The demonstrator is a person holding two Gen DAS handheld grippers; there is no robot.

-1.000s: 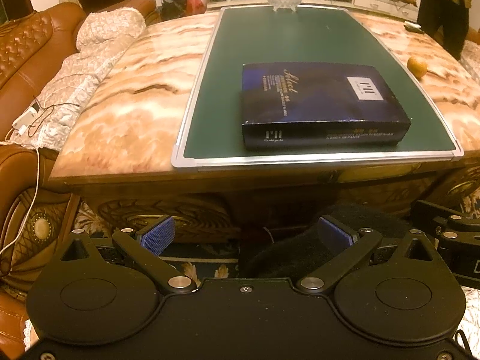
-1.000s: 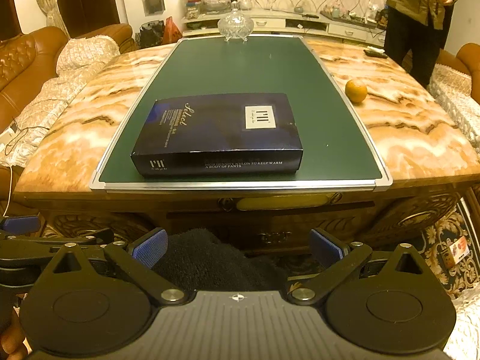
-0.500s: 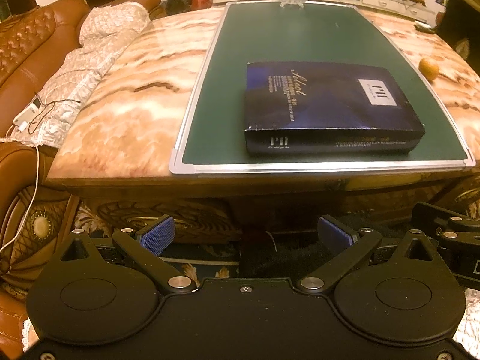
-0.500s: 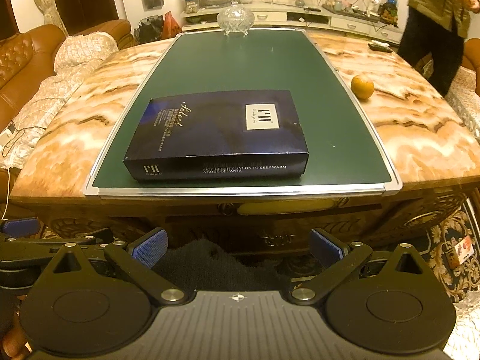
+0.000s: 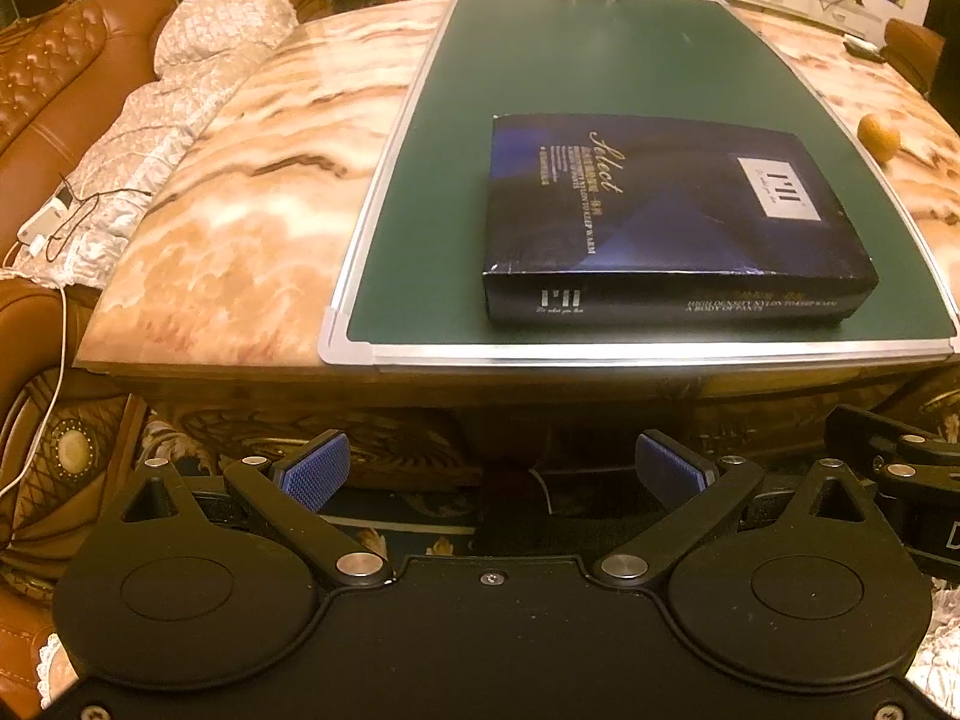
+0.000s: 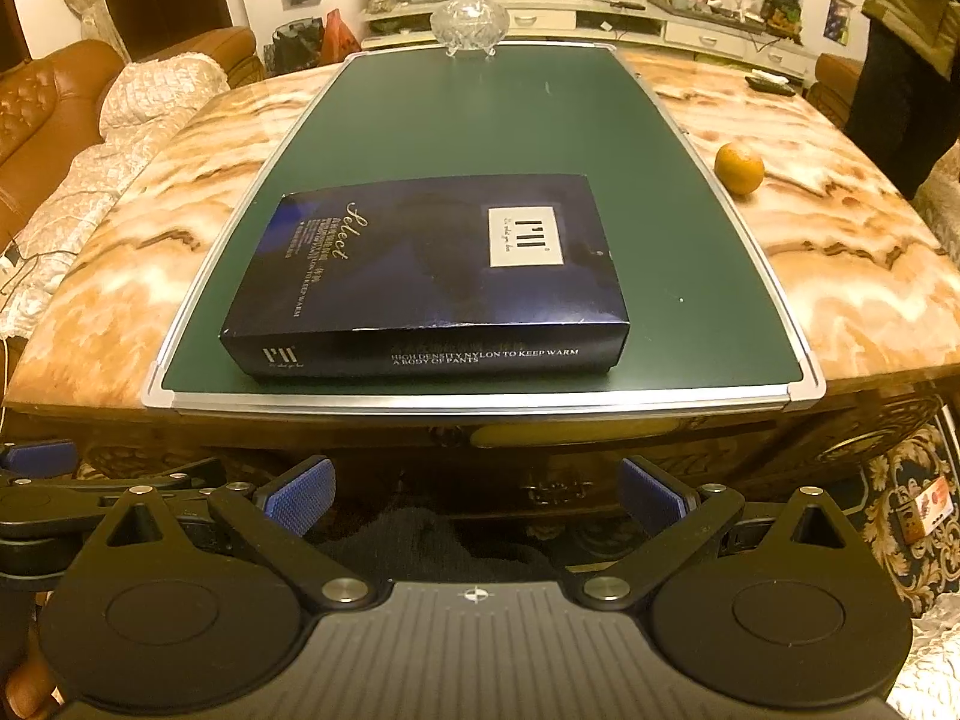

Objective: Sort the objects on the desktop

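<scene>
Both claws are held below and in front of the table [image 6: 840,252] edge, each with its jaws spread wide and nothing between the blue pads: the left claw [image 5: 491,473] and the right claw [image 6: 477,495] have not yet reached the work surface. The dark blue box [image 6: 432,264] lies flat on the near part of the green board [image 6: 480,120], its long printed side facing the claws. The orange [image 6: 739,168] rests on the marble just beside the board's right rim, apart from the box. A glass dish [image 6: 469,21] stands at the board's far end. The step in hand appears to be the approach. Raise both claws above table height before advancing, to avoid striking the carved edge. The box looks wider than one jaw opening, so take it by its thin height at a short end, or use both claws. The orange can roll; close on it squarely. The box's contents and weight cannot be determined. A standing person at far right is cut off, and shelf items behind are too small to identify.
</scene>
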